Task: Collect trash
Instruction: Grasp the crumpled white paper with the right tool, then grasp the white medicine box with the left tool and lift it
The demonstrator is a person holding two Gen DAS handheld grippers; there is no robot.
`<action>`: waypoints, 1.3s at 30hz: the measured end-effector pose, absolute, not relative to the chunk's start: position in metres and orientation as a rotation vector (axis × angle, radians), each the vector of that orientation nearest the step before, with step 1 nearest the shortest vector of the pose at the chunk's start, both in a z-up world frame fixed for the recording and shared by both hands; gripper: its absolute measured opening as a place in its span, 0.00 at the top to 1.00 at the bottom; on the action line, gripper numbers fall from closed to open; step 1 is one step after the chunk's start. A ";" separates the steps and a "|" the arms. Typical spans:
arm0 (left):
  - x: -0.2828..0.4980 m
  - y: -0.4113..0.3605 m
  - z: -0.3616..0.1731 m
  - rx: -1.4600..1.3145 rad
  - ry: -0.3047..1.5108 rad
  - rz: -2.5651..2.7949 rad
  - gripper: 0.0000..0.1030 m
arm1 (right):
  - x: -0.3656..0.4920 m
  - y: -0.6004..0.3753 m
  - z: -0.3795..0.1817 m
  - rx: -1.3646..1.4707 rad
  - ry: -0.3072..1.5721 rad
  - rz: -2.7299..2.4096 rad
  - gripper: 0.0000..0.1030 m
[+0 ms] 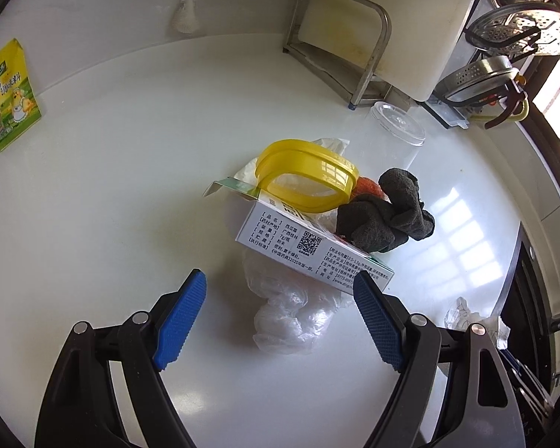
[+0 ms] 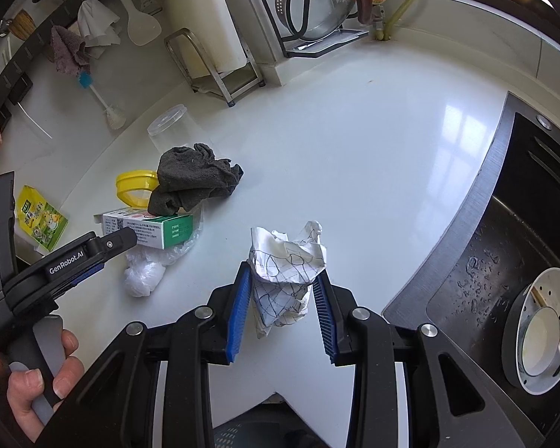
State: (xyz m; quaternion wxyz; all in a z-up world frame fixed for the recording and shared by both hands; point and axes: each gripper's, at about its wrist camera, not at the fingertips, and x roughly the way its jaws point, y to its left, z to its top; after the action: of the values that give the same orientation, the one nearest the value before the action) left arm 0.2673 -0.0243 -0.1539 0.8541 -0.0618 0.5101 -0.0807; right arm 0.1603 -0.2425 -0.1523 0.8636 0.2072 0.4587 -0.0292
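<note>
Trash lies in two places on the white surface (image 2: 354,142). A crumpled paper (image 2: 287,261) with dark line markings sits between the blue pads (image 2: 239,306) of the right gripper (image 2: 283,287), which is clamped on it, both pads pressing its sides. The remaining trash forms one pile further left: a white and green carton (image 1: 310,246) lies on a crumpled clear plastic bag (image 1: 291,313), a yellow lid (image 1: 306,175) leans on the carton's far end, and a dark grey sock (image 1: 388,216) rests against the lid and carton, with something orange (image 1: 369,186) showing beneath it. A clear plastic cup (image 1: 395,127) lies on its side just behind the pile. The left gripper (image 1: 280,287) hangs above the near end of the pile with its pads (image 1: 179,321) spread wide apart, holding nothing; the plastic bag shows between them. A hand (image 2: 37,373) grips the left gripper's handle. A yellow seasoning packet (image 1: 9,93) stands well apart at the left. A sink (image 2: 504,280) holding a bowl (image 2: 541,336) and chopsticks borders the surface on the right.
</note>
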 end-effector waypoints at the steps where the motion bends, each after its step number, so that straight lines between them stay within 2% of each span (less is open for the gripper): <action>1: 0.269 -0.025 -0.155 -0.146 1.075 -0.165 0.23 | 0.159 -0.244 -0.152 0.436 0.959 -0.063 0.68; 15: 0.294 -0.030 -0.158 -0.289 1.092 -0.126 0.23 | 0.146 -0.254 -0.152 0.460 0.939 -0.076 0.68; 33: 0.306 -0.032 -0.177 -0.315 1.166 -0.080 0.23 | 0.144 -0.257 -0.151 0.461 0.938 -0.078 0.68; 34: 0.305 -0.031 -0.177 -0.323 1.165 -0.089 0.26 | 0.144 -0.257 -0.151 0.459 0.940 -0.079 0.68; 39: 0.301 -0.030 -0.169 -0.306 1.134 -0.138 0.56 | 0.144 -0.257 -0.152 0.461 0.943 -0.084 0.68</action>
State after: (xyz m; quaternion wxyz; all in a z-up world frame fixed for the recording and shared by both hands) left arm 0.3005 -0.0299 -0.1694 0.8302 -0.1443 0.5345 -0.0650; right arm 0.1444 -0.2574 -0.1517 0.8647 0.2199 0.4499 -0.0400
